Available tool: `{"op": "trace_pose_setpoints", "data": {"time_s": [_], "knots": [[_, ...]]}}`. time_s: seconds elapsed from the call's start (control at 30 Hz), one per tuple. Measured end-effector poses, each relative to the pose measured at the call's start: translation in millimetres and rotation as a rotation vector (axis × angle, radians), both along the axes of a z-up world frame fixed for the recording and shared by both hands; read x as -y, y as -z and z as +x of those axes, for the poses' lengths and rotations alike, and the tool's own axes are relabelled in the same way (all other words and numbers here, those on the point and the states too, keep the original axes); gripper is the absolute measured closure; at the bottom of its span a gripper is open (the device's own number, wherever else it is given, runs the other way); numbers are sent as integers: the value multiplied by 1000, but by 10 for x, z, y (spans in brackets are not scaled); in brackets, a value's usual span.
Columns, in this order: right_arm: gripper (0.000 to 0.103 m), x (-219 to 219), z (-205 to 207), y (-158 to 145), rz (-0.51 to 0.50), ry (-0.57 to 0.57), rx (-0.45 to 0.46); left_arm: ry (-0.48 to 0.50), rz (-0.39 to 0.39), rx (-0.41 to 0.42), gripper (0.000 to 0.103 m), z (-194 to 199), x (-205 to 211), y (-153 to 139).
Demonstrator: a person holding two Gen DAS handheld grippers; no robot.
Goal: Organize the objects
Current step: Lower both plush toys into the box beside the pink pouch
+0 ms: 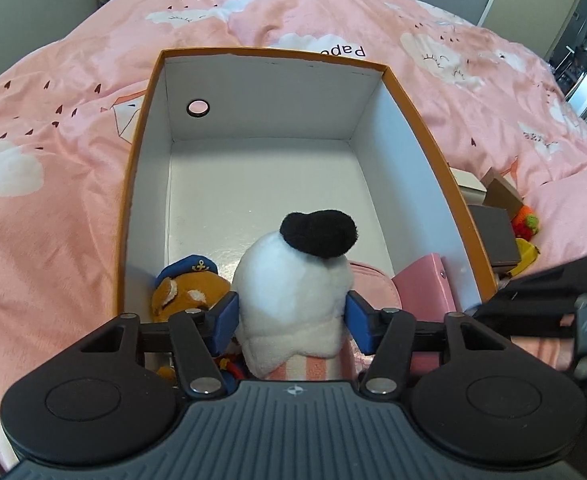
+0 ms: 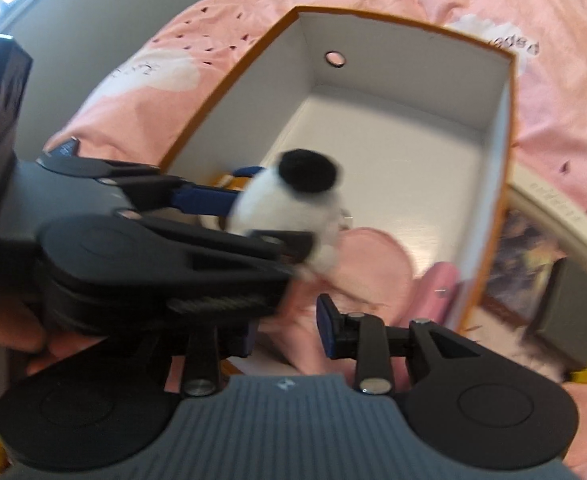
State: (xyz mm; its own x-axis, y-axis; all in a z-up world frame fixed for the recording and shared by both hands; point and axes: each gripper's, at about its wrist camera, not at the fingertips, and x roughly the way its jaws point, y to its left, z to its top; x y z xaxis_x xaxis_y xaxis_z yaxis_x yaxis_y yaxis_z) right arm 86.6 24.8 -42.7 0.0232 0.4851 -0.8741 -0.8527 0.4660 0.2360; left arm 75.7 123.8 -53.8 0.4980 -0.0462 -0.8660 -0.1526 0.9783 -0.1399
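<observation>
A: The left gripper [image 1: 291, 316] has its blue pads pressed into both sides of the white plush [image 1: 293, 280], the one with the black tuft on top. It hangs over the near end of the box [image 1: 417, 120], above the things already in there

B: So it only needs lowering and letting go?

A: I'd say so. Better to shift it forward first: the near end is crowded, with the fox toy [image 1: 189, 292] at the left wall and the pink case [image 1: 425, 284] at the right wall. The far half of the floor is bare

B: And the edges?

A: The orange rim stands high all round, so the pads should drop inside the walls, not across them. Widen the jaws only once the plush touches down, since it is soft and may roll

B: The other one?

A: The right gripper [image 2: 289, 332] holds nothing, jaws parted, just behind the left one at the near rim. It could snag there, so back it away. More clutter [image 1: 509, 232] lies outside the right wall
</observation>
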Motion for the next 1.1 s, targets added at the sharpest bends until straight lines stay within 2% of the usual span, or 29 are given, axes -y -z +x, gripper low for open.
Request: {"op": "trace_pose_setpoints", "data": {"time_s": [0.13,0.23,0.33,0.43,0.53,0.63,0.73,0.9,0.97,1.0,1.1], "knots": [[70,-1,87,-72,-41,-43,61,3,-33,1,41,-35,-77,-23],[70,-103,122,-67,-84,-106,126,0,-37,6,42,-58,-108,-45],[69,-216,153,-20,-105,-182,147,-22,-53,22,44,-89,-192,-83],[66,-354,126,63,-121,-310,174,-21,-28,35,44,-126,-240,-139],[66,-508,105,186,-166,-408,202,-15,-46,25,44,-126,-253,-117],[66,-638,83,286,-191,-480,200,-7,-57,18,44,-127,-229,-67],[66,-712,56,412,-225,-522,236,-3,-64,21,44,-137,-234,-54],[74,-777,128,616,-258,-510,207,7,-61,20,44,-149,-248,-45],[76,-773,113,594,-259,-518,224,7,-64,23,44,-152,-259,-46],[84,-761,100,564,-256,-524,237,7,-63,24,44,-153,-263,-49],[88,-695,85,434,-244,-537,274,17,-49,26,44,-155,-253,-61]]}}
